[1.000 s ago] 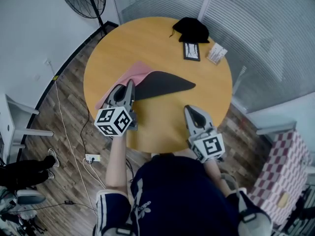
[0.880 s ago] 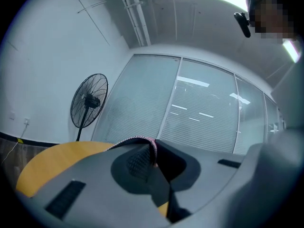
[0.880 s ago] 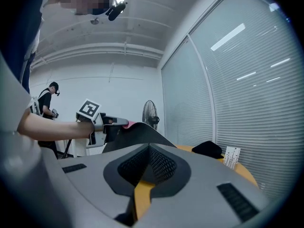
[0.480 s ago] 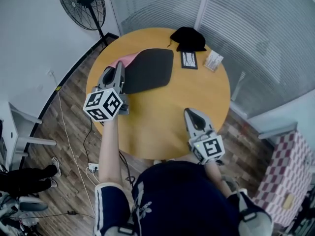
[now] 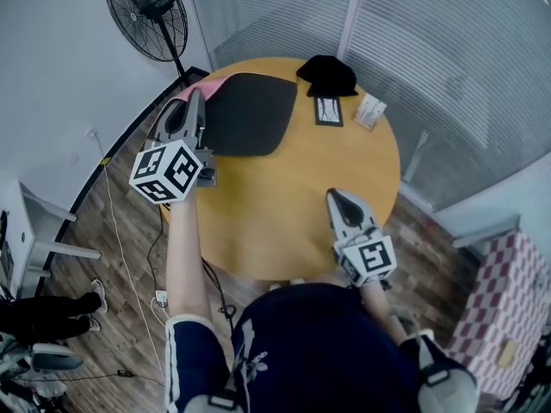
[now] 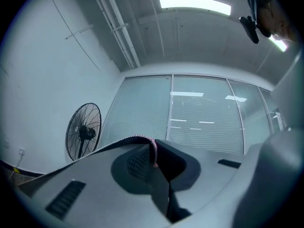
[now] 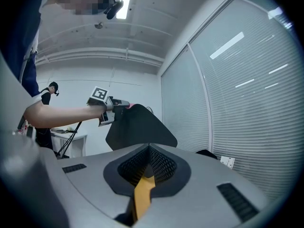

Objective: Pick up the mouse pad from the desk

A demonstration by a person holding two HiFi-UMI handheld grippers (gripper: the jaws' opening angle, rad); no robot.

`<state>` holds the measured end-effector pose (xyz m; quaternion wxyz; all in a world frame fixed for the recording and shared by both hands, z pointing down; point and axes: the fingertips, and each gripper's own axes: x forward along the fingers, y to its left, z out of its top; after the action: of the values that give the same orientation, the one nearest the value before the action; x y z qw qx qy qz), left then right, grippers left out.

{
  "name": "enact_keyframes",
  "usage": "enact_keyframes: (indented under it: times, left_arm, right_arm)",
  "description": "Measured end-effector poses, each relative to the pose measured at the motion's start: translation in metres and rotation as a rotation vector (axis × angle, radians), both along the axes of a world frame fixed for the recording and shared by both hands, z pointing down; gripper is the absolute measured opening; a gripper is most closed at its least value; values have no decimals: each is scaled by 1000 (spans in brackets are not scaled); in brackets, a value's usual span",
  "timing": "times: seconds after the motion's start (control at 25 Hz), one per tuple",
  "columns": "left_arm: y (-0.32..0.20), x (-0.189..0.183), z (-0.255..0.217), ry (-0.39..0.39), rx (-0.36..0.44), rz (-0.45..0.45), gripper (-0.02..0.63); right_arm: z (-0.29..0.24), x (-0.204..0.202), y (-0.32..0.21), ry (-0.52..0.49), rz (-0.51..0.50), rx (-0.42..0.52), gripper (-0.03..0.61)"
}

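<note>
The mouse pad (image 5: 250, 114), black underneath with a pink face showing at its edge, hangs in the air over the far left of the round wooden desk (image 5: 284, 205). My left gripper (image 5: 200, 97) is shut on its near left edge. In the left gripper view the pad's thin edge (image 6: 137, 137) runs between the closed jaws of the left gripper (image 6: 154, 151). In the right gripper view the lifted pad (image 7: 137, 127) hangs from the left gripper (image 7: 118, 104). My right gripper (image 5: 336, 196) stays low over the desk's near edge, shut and empty (image 7: 149, 148).
At the desk's far side lie a black cap (image 5: 327, 74), a small black-framed card (image 5: 328, 110) and a white box (image 5: 372, 110). A standing fan (image 5: 146, 11) is at the far left. Blinds line the glass wall behind. Cables lie on the floor.
The left gripper has risen and moved away from me with the mouse pad; the pad has come off the desk and now hangs free. The right gripper has stayed put.
</note>
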<state>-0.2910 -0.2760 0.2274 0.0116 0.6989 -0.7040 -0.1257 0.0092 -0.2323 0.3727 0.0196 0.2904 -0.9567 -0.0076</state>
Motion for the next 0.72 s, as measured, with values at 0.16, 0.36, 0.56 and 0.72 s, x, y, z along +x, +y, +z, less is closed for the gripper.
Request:
enact_keyframes:
  times: [0.16,0.36,0.56,0.72]
  left_arm:
    - [20,5,-23,-40,44,-26,18]
    - [49,18,-45,-119,80,-51,18]
    - [84,28,-62,-160,124,-87,18]
    - [108,38,-64,-178,144,-120,18]
  right_arm:
    - [-10,4,2,-4,-5,11,3]
    - [-26,2,2,-14,-14,40,3]
    - [-48,-3,1,-47,-28,61,3]
    - [-63,-7,-3,-77,-44,81,3]
